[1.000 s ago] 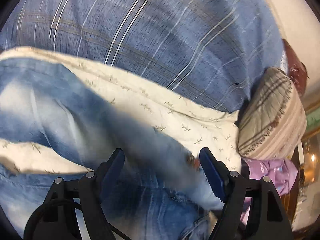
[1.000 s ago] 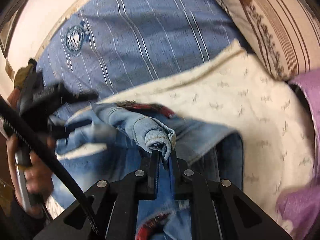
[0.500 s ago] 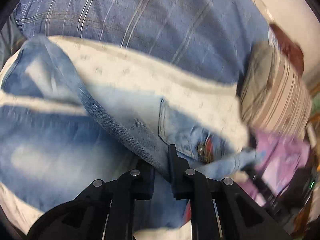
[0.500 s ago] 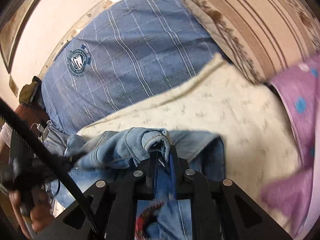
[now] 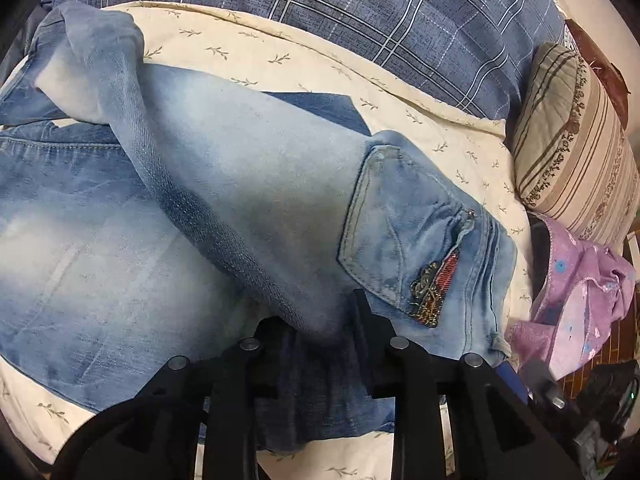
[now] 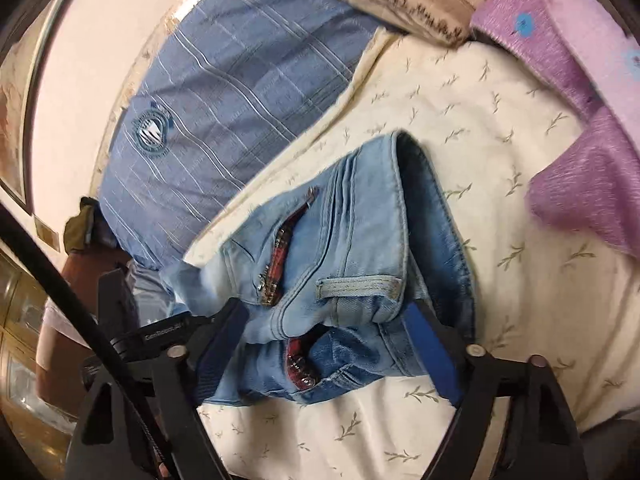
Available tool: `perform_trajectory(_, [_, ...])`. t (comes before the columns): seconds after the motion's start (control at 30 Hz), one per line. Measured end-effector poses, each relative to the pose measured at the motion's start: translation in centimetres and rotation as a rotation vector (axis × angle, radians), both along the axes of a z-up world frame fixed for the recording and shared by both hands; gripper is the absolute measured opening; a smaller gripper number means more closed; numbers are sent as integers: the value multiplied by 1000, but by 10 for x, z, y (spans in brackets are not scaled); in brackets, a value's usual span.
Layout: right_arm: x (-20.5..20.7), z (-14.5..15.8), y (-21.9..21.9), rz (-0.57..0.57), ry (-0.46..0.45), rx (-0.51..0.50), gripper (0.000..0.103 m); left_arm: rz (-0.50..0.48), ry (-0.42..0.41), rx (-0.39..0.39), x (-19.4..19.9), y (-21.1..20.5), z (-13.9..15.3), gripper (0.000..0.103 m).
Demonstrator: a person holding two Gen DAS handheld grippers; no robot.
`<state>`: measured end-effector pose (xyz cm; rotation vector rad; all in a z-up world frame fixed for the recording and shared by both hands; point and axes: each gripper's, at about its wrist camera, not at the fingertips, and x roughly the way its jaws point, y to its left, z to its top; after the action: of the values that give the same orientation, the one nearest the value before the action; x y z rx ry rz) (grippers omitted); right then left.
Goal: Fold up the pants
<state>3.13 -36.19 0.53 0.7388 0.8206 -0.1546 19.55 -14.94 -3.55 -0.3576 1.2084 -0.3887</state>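
Light blue jeans (image 5: 248, 184) lie on a cream leaf-print sheet (image 5: 280, 56), one half folded over the other, back pocket (image 5: 396, 240) facing up. My left gripper (image 5: 320, 324) is shut on the jeans' seam fold at the near edge. In the right wrist view the waistband end of the jeans (image 6: 352, 264) lies on the sheet (image 6: 500, 208). My right gripper (image 6: 328, 332) is open, its jaws wide on either side of the waistband, holding nothing.
A blue plaid cover (image 5: 400, 12) lies behind the sheet. A striped pillow (image 5: 576, 152) sits at the right, with a purple garment (image 5: 576, 300) below it, also shown in the right wrist view (image 6: 580, 80). The other hand-held gripper (image 6: 132, 320) is at the left.
My left gripper closed on the jeans' seam fold and carried it over. My right gripper let go of the waistband corner and opened wide; the waistband now lies on the sheet.
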Motion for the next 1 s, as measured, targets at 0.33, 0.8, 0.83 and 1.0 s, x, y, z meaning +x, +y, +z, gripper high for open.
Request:
perform_trajectory(0.33, [24,-2,-6,-41,64,-129,12,14,-16,3,-6,14,13,10])
perform_trajectory(0.8, [-1,7,-10,-119,139,-305,10,-124,-63,-2,-69,-7,12,8])
perform_trajectory(0.83, [-2,13,-6,-121,126,-355,10,-124,-71,-3,-69,-7,14,8])
perform_trajectory(1.0, [20,-19,2,-77,301,-382,19,-157,-72,45,-75,-4,5,22])
